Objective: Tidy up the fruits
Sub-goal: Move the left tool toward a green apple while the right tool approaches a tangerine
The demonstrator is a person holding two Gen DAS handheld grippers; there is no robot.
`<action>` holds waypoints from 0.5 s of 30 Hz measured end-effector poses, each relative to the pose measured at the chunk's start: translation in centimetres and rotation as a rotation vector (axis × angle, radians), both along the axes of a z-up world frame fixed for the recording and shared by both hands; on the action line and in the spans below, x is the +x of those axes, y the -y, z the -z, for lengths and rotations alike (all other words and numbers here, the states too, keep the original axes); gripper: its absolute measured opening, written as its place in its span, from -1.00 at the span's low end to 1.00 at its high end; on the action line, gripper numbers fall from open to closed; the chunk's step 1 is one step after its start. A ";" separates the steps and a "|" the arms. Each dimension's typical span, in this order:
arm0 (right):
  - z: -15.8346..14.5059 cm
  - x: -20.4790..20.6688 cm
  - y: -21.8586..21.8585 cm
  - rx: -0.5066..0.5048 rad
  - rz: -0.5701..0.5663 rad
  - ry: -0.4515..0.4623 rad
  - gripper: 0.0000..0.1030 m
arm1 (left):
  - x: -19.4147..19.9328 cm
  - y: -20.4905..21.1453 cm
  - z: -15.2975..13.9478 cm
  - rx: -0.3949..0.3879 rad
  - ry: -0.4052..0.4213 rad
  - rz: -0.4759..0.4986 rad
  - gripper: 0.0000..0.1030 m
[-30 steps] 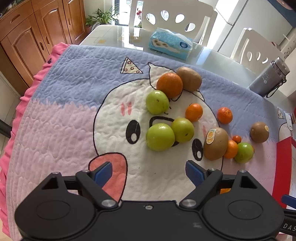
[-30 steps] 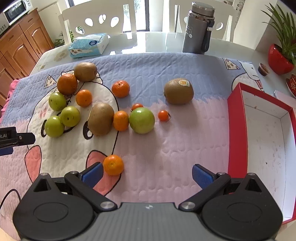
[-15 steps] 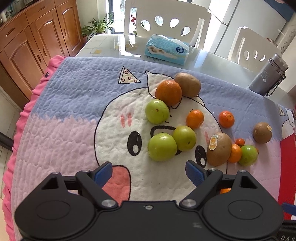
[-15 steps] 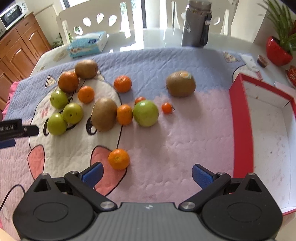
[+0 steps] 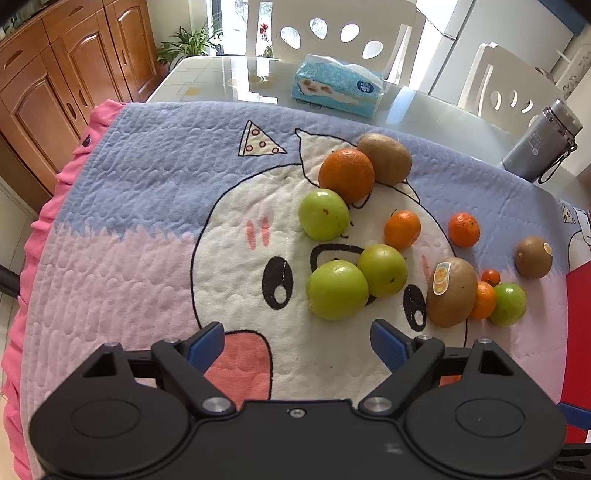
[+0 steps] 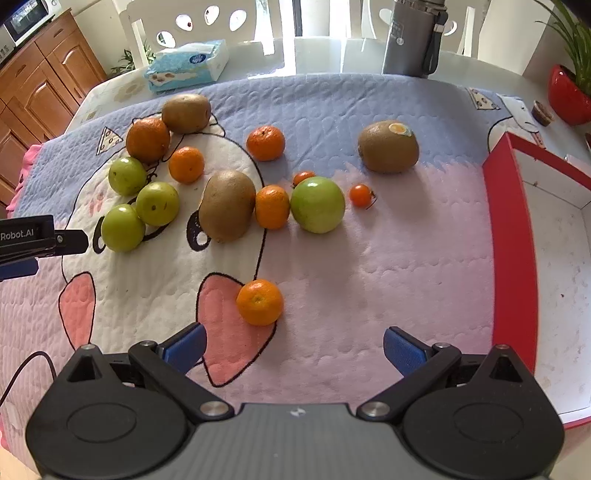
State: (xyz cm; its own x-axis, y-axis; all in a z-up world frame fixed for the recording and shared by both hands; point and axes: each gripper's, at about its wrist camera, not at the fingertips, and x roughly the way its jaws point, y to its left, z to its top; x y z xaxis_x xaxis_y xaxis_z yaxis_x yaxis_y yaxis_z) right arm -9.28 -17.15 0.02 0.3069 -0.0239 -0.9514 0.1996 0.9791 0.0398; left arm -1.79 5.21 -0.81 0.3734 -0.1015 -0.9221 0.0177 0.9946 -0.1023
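Several fruits lie on a cartoon quilt [image 5: 147, 236]: green apples, oranges, brown kiwis and small tomatoes. My left gripper [image 5: 297, 341] is open and empty, just short of a green apple [image 5: 337, 289]. My right gripper [image 6: 293, 345] is open and empty, with a lone orange [image 6: 259, 301] just ahead of its left finger. A kiwi [image 6: 227, 205], an orange [image 6: 272, 206] and a green apple [image 6: 317, 204] sit in a row further on. A red box [image 6: 511, 236] with a white inside stands at the right. The left gripper's side [image 6: 33, 238] shows at the right wrist view's left edge.
A blue tissue pack [image 5: 336, 85] and a grey flask [image 6: 412, 35] stand on the glass table beyond the quilt. White chairs stand behind. A red plant pot [image 6: 567, 96] is at the far right. Wooden cabinets are to the left.
Both grippers have moved forward and lower toward the fruit, so the fruit looks nearer. Both stay open. No fruit has moved.
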 end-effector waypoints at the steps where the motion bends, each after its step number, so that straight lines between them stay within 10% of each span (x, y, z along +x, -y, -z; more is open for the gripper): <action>1: 0.1 0.1 -0.1 0.001 -0.002 -0.003 1.00 | 0.1 -0.1 0.1 -0.001 -0.002 0.002 0.99; 15: 3.7 0.9 -1.1 -0.010 -0.041 0.082 1.00 | 1.4 0.8 4.8 -0.007 0.085 0.153 0.99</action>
State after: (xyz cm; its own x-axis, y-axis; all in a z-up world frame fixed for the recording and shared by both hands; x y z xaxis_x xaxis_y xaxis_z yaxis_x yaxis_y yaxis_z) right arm -8.34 -16.09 -3.71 0.3849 -0.0188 -0.9228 0.1560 0.9867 0.0450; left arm -0.40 4.38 -5.66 0.4299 -0.1692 -0.8869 0.1773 0.9790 -0.1008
